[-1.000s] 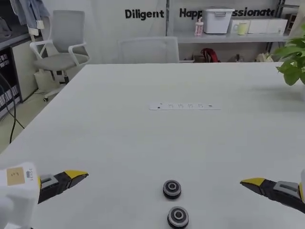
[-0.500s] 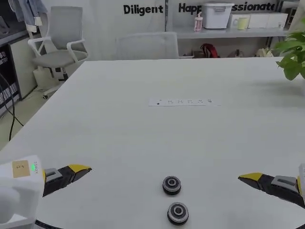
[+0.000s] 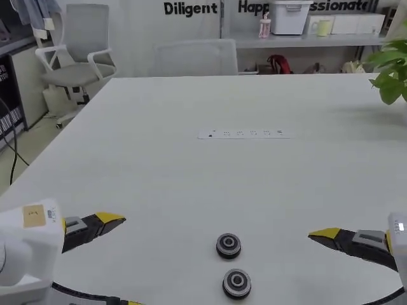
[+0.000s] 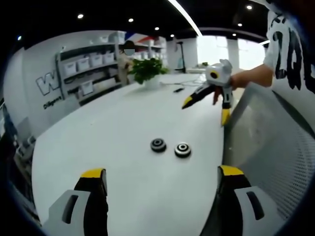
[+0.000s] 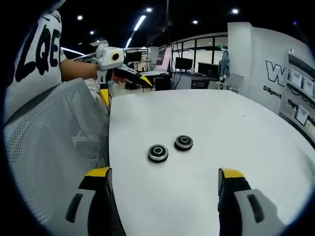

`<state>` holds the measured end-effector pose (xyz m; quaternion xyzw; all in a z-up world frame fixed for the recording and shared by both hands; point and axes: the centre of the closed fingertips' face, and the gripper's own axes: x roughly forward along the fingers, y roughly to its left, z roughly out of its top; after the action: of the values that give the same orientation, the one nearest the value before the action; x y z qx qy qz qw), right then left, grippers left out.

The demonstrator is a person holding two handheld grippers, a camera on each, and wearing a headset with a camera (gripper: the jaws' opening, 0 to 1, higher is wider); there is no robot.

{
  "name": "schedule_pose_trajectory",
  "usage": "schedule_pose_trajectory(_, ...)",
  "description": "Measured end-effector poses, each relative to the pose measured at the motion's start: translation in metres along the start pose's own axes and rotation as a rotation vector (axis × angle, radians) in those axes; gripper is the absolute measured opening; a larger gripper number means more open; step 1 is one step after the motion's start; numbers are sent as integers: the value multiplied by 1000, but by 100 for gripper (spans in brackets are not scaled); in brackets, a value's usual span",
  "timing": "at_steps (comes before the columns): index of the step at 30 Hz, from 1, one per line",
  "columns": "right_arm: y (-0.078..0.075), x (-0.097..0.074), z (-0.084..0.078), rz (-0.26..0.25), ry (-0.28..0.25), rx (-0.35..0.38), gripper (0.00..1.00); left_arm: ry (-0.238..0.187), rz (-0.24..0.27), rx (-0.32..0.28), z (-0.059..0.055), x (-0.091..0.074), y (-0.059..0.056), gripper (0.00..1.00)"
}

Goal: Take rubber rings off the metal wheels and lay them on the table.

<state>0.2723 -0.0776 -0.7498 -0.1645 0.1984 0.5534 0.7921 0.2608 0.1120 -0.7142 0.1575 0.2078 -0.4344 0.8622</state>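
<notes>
Two metal wheels lie flat on the surface point(image 3: 191, 178), hub faces up, so each axle points straight up from it. The farther wheel point(image 3: 229, 246) sits just beyond the nearer wheel point(image 3: 237, 284), close together but apart, near the person's edge. Each carries a dark rubber ring point(image 3: 219, 247) around its rim; neither ring is off yet.

The wheels sit between the two tools. The left hand-held gripper point(image 4: 162, 172) has its jaws spread wide and grips nothing; in its own view the wheels lie ahead, about centred between the jaws, well short of contact. The right hand-held gripper point(image 5: 165, 172) is likewise spread wide with nothing in it, and both wheels lie ahead of it, slightly toward its left jaw.

In the head view both yellow tips point inward at the pair from opposite sides, level with the farther wheel. The right tip looks somewhat nearer to it than the left. With the wheels lying flat, I judge a jaw must come in low at the rim, while the other tool pins the hub.
</notes>
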Motion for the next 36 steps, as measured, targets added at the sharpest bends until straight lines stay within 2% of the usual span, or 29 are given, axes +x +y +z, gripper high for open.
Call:
schedule_pose_trajectory(21,-11,17,9,45,-3,-28,70,-14,-61,10,12,21,3,82)
schedule_pose_trajectory(36,-10,32,6,102,16,-28,55,8,-110,40,13,42,-1,73)
